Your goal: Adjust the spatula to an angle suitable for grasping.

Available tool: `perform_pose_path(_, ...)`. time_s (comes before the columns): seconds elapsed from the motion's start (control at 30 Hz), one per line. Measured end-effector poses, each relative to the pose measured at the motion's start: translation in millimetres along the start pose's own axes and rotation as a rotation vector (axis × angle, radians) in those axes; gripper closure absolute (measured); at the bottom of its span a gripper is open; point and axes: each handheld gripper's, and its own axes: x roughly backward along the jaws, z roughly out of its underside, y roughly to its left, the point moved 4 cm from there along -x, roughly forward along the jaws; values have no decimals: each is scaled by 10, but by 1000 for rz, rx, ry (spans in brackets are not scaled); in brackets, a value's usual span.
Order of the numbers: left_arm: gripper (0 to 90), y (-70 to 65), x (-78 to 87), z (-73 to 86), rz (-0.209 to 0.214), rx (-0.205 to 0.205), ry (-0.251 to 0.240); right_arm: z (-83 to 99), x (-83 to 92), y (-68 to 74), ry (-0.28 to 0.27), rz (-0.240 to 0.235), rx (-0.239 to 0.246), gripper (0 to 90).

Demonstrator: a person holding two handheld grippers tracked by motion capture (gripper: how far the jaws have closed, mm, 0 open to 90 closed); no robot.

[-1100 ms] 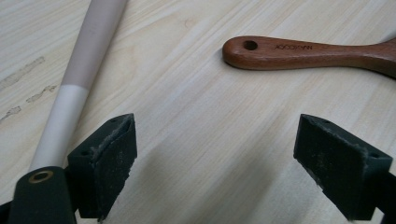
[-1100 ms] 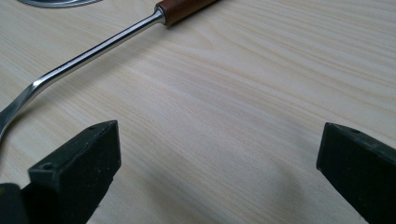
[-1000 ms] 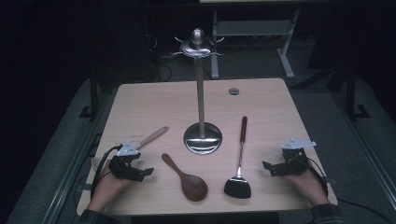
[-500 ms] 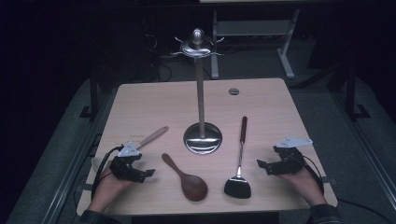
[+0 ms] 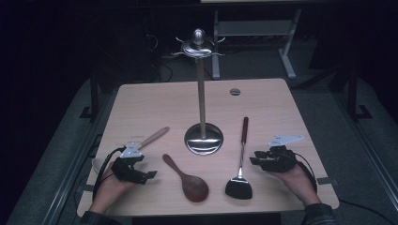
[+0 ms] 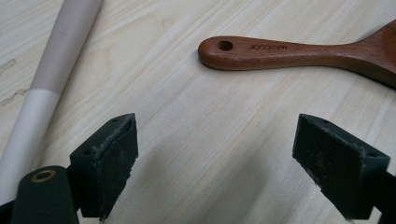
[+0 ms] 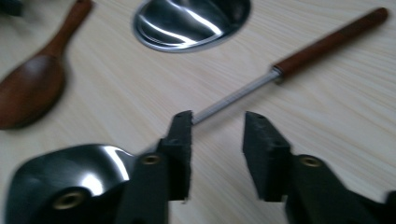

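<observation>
A black spatula (image 5: 241,159) with a red-brown handle lies right of the metal hook stand (image 5: 202,138). Its steel shaft (image 7: 233,95) runs behind one jaw of my right gripper (image 7: 217,140). That gripper (image 5: 257,161) hovers just right of the shaft. Its jaws have just been closing, and they stand apart with nothing between them. A dark wooden spoon (image 5: 188,182) lies left of the spatula, its handle (image 6: 289,49) ahead of my left gripper (image 6: 219,154). My left gripper (image 5: 149,175) rests wide open on the table, holding nothing. A pale-handled utensil (image 5: 154,138) lies beside it.
The stand's tall pole (image 5: 201,93) rises from the table's middle to a ring of hooks (image 5: 198,48). A round grommet (image 5: 235,91) sits in the far tabletop (image 5: 155,103). Table edges lie close behind both hands.
My right hand has moved left toward the spatula's shaft and risen slightly. The left hand and all the utensils have stayed put.
</observation>
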Motion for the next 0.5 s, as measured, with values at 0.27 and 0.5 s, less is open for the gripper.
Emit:
perform_pose_path(0.27,139,0,2,6,2,-6,7,-109,-201,-8,48,43,23,899)
perform_pose_path(0.5,139,-14,1,4,5,-11,5,-248,-394,-272,34,113,3,899)
